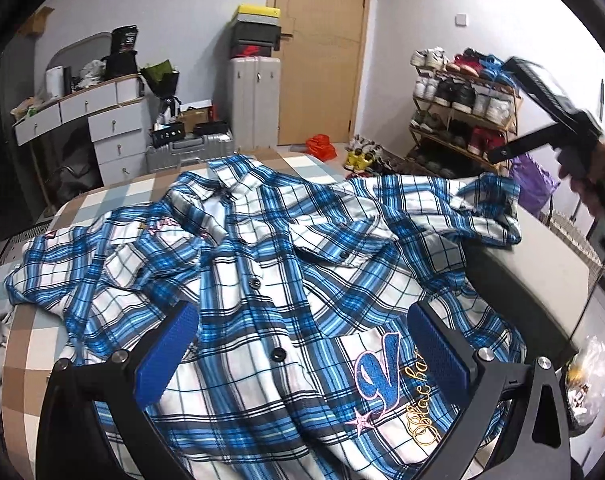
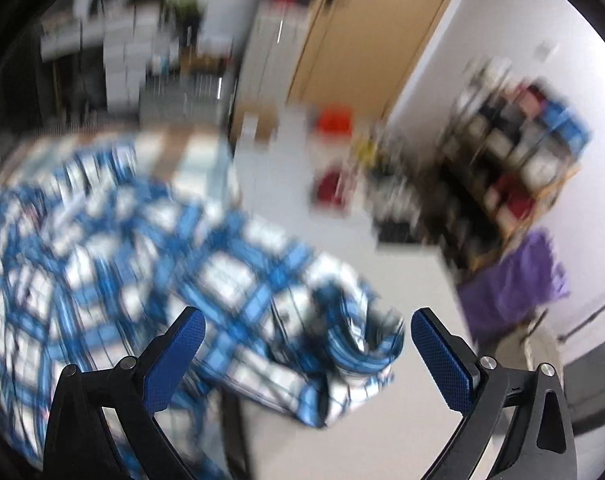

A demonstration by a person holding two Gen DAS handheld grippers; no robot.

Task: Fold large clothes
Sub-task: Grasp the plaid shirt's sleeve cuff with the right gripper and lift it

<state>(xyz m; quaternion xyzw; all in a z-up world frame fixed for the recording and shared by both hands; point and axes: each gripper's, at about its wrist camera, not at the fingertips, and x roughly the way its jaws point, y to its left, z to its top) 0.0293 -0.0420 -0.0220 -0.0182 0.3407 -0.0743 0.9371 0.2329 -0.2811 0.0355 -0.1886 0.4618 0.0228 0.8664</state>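
Across the middle of the left wrist view, the blue and white plaid shirt point(image 1: 286, 280) lies spread front-up on a bed with a checked cover point(image 1: 34, 344), wrinkled, its button placket running down the centre and an embroidered emblem at the lower right. One sleeve reaches toward the left edge of the bed; the other trails to the upper right, ending at the bed's right edge, where the cover gives way to a grey side. Bare checked cover shows beyond the collar at the top and along the lower left. Past the bed's far edge is open floor before a wooden door point(image 1: 322, 52), with a shoe rack point(image 1: 462, 116) at the upper right.

The left gripper point(image 1: 302, 344) hovers over the shirt's lower part, jaws spread wide and empty. The right gripper point(image 2: 308, 350), held in a hand point(image 1: 600, 176) at the right of the frame, sits above the cuff point(image 2: 354, 344) at the bed's right edge, jaws also spread, gripping nothing. The right wrist view is heavily blurred.
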